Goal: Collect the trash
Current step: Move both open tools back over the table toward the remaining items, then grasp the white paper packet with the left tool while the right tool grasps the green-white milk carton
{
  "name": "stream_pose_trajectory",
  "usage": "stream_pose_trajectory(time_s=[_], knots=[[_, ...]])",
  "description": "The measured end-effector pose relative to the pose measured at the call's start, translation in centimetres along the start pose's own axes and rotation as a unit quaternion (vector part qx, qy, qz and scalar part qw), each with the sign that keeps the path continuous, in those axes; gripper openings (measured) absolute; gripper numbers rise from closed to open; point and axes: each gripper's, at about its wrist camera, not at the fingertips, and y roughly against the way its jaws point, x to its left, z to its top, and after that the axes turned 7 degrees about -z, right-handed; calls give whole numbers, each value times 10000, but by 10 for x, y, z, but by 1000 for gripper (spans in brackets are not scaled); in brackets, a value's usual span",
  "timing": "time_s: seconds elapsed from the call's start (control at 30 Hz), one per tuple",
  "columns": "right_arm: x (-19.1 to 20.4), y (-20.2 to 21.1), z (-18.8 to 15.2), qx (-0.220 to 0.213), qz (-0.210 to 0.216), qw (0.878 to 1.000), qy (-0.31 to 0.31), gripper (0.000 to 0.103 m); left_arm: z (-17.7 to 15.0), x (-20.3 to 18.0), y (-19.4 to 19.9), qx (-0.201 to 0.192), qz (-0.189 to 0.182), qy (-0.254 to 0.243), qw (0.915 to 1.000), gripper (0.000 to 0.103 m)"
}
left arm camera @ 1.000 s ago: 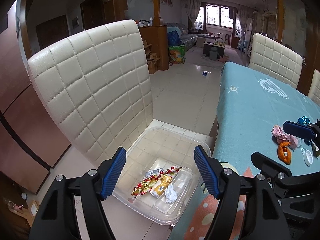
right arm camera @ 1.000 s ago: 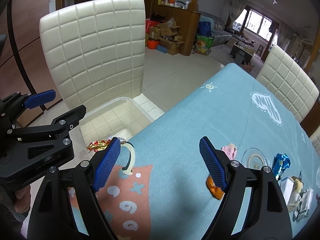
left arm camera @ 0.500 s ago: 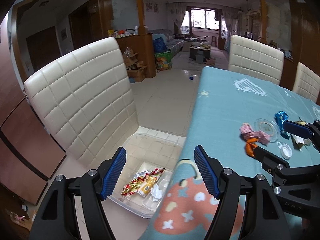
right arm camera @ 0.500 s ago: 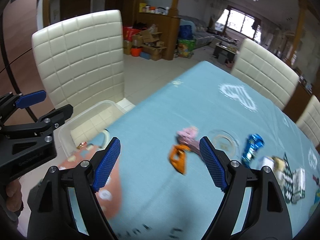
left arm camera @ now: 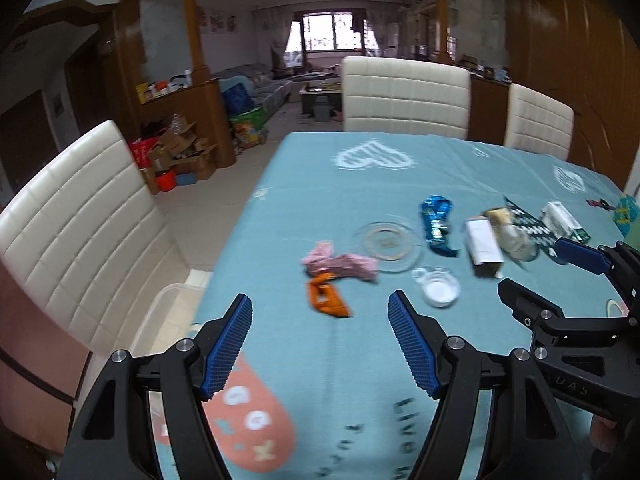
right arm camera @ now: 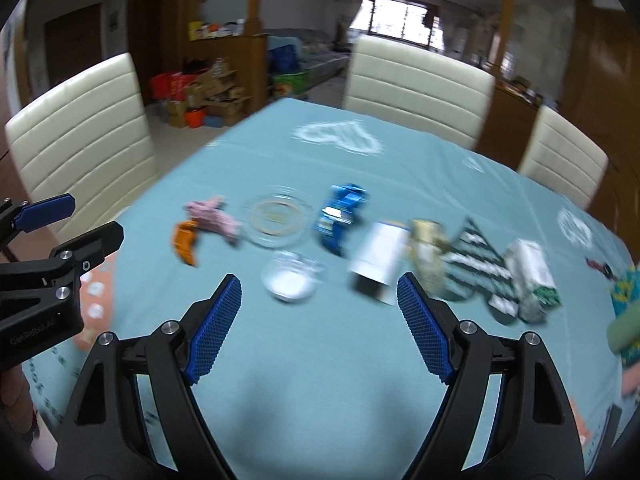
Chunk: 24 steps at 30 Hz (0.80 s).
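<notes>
Trash lies in a row on the teal tablecloth [left arm camera: 320, 184]: an orange wrapper [left arm camera: 326, 300], a pink wrapper [left arm camera: 340, 264], a clear lid [left arm camera: 390, 240], a blue foil wrapper [left arm camera: 436, 220], a small clear cup [left arm camera: 438, 286] and a white carton [left arm camera: 484, 244]. My left gripper [left arm camera: 320, 344] is open and empty, just short of the orange wrapper. My right gripper [right arm camera: 320, 320] is open and empty, in front of the small cup [right arm camera: 290, 280] and the carton [right arm camera: 380, 264]. The clear bin [left arm camera: 168, 320] shows only as a rim at the table's left edge.
White padded chairs stand at the left [left arm camera: 80, 232] and at the far side [left arm camera: 404, 96]. More packets, striped [right arm camera: 476, 264] and white-green [right arm camera: 532, 276], lie at the right. Cardboard boxes [left arm camera: 176, 152] sit on the floor beyond.
Both grippers swung right, from over the floor bin to over the table. The trash row now lies straight ahead; the bin's contents have left view. Both stay open.
</notes>
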Motion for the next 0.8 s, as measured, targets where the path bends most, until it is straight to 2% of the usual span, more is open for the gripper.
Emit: stream_pose_trajectory(time_s=[0.3, 0.53, 0.7, 0.8], knots=[[-105, -22, -29, 310, -642, 9965, -436, 67, 19, -102, -47, 330, -589, -351, 9971, 69], [-175, -51, -35, 487, -944, 9913, -776, 67, 33, -143, -94, 636, -437, -548, 9955, 69], [-204, -77, -35, 654, -1005, 9888, -886, 67, 36, -153, -120, 828, -280, -637, 9941, 69], [-217, -98, -34, 809, -900, 9880, -958, 67, 34, -158, -133, 920, -191, -686, 9932, 69]])
